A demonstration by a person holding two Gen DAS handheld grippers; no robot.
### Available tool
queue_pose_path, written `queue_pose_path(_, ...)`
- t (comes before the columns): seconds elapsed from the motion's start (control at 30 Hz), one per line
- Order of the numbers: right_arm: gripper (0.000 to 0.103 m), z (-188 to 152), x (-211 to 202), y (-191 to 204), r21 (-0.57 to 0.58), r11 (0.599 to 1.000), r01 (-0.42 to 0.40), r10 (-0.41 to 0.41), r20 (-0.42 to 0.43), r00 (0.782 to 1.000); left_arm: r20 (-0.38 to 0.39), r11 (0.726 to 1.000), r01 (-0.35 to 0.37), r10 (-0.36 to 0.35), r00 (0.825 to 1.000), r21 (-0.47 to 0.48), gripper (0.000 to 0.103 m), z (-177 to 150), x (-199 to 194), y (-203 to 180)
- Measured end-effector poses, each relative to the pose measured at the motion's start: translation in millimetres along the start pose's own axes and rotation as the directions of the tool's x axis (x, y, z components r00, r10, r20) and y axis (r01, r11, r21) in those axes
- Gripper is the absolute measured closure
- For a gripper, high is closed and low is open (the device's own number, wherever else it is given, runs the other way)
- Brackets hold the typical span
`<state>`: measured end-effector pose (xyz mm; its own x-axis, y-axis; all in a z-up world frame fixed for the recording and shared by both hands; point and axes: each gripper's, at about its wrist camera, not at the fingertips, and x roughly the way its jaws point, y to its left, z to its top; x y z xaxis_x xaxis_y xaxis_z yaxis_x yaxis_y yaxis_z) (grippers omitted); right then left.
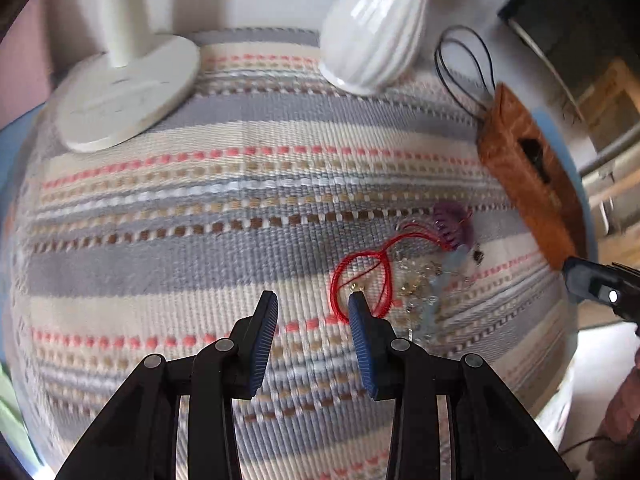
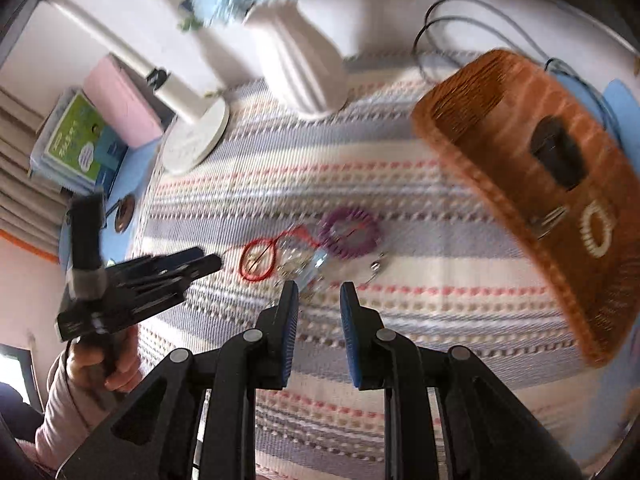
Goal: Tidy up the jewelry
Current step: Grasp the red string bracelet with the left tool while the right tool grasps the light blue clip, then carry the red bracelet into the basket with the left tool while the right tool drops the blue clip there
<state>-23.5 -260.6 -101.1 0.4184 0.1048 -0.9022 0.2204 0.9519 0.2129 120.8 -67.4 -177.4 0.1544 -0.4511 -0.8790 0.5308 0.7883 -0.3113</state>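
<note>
The left tool (image 1: 313,305) hangs spread and empty beside the red cord loop (image 1: 362,278) at lower right of centre; the right tool (image 2: 319,295) is likewise spread. Tangled clear beads (image 1: 420,280) risk dragging the purple coil ring (image 1: 454,224) along.

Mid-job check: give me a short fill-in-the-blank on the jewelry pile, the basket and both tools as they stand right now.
1. The cord looped beside the purple coil bracelet is ____ in colour.
2. Both the left tool and the right tool have their jaws ____, holding nothing.
3. A white beaded ring already lies inside the woven ____.
4. The jewelry pile rests on a ____ cloth.

Missing words: red; open; basket; striped
</note>
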Motion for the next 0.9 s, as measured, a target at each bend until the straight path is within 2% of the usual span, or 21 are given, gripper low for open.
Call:
queue_pose_path(0.1, 0.079, -2.5, 11.5, 4.2, -0.002, 1.000, 0.015, -0.015, -0.022, 1.000, -0.012, 0.998, 0.007, -0.007, 1.000, 0.055, 0.071, 6.9, 12.0, -4.6)
queue_pose_path(0.2, 0.079, -1.5, 21.5, 6.6, 0.009, 1.000, 0.021, -0.021, -0.033, 0.999, -0.025, 0.989, -0.032, 0.036, 0.999, 0.141, 0.076, 15.3, 22.5, -15.4)
queue_pose_path(0.3, 0.079, 1.7, 25.7, 4.8, 0.024, 0.999, 0.022, -0.021, -0.036, 0.999, -0.001, 0.964, -0.096, 0.100, 0.995, 0.248, 0.079, 18.6, 29.9, -30.9)
queue_pose_path(0.4, 0.079, 5.2, 31.7, 1.1, 0.034, 0.999, 0.019, -0.018, -0.036, 0.999, 0.029, 0.939, -0.140, 0.138, 0.990, 0.313, 0.079, 18.7, 34.3, -40.1)
queue_pose_path(0.47, 0.079, 9.0, 39.1, -1.4, 0.053, 0.998, 0.016, -0.014, -0.040, 0.999, 0.044, 0.927, -0.163, 0.158, 0.986, 0.338, 0.089, 17.6, 36.1, -46.3)
queue_pose_path(0.5, 0.079, 11.2, 43.3, -2.6, 0.064, 0.998, 0.012, -0.009, -0.043, 0.999, 0.050, 0.925, -0.166, 0.158, 0.986, 0.342, 0.098, 17.3, 38.9, -51.2)
queue_pose_path(0.57, 0.079, 16.1, 53.5, -5.6, 0.090, 0.996, 0.003, 0.002, -0.058, 0.998, 0.066, 0.923, -0.181, 0.169, 0.983, 0.340, 0.099, 16.4, 41.3, -55.2)
queue_pose_path(0.63, 0.079, 20.3, 62.5, -9.2, 0.123, 0.992, -0.017, 0.025, -0.070, 0.997, 0.066, 0.940, -0.166, 0.153, 0.986, 0.299, 0.100, 17.3, 40.4, -50.5)
queue_pose_path(0.8, 0.079, 27.6, 86.9, -18.3, 0.189, 0.981, -0.037, 0.059, -0.115, 0.992, 0.073, 0.985, -0.075, 0.064, 0.995, 0.158, 0.100, 17.2, 19.5, -21.2)
queue_pose_path(0.87, 0.079, 29.8, 97.1, -20.9, 0.211, 0.976, -0.049, 0.076, -0.121, 0.990, 0.081, 0.991, -0.040, 0.029, 0.996, 0.125, 0.100, 15.2, 8.2, -12.1)
queue_pose_path(0.9, 0.084, 30.6, 100.2, -20.2, 0.208, 0.977, -0.048, 0.074, -0.123, 0.990, 0.085, 0.994, -0.017, 0.008, 0.996, 0.111, 0.100, 14.0, 1.6, -8.3)
